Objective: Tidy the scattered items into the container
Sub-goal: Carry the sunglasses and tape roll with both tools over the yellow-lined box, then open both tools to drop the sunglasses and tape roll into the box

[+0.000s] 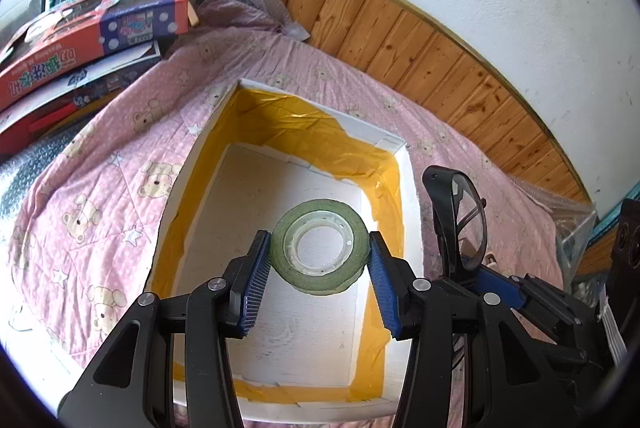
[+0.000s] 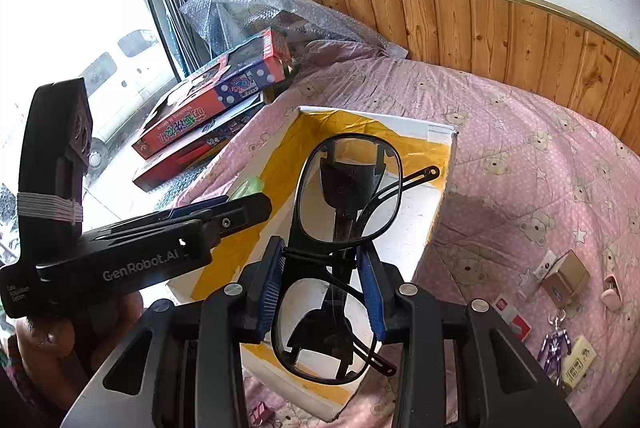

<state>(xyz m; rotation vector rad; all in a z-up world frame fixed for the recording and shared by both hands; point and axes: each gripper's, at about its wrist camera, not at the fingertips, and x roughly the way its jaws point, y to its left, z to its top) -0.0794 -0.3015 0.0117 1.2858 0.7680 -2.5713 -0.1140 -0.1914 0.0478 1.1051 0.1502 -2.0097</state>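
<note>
The left gripper clamps a green tape roll above the white box with yellow-taped walls, while the right gripper pinches black glasses at the bridge over the same box. Beyond lie small items on the pink bear-print quilt, then the wooden wall panelling

"GenRobot.AI" on the left gripper, Chinese characters on red box

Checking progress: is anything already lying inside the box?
No: the white box floor is bare, and the green tape roll is held above it in the left claw.
</note>
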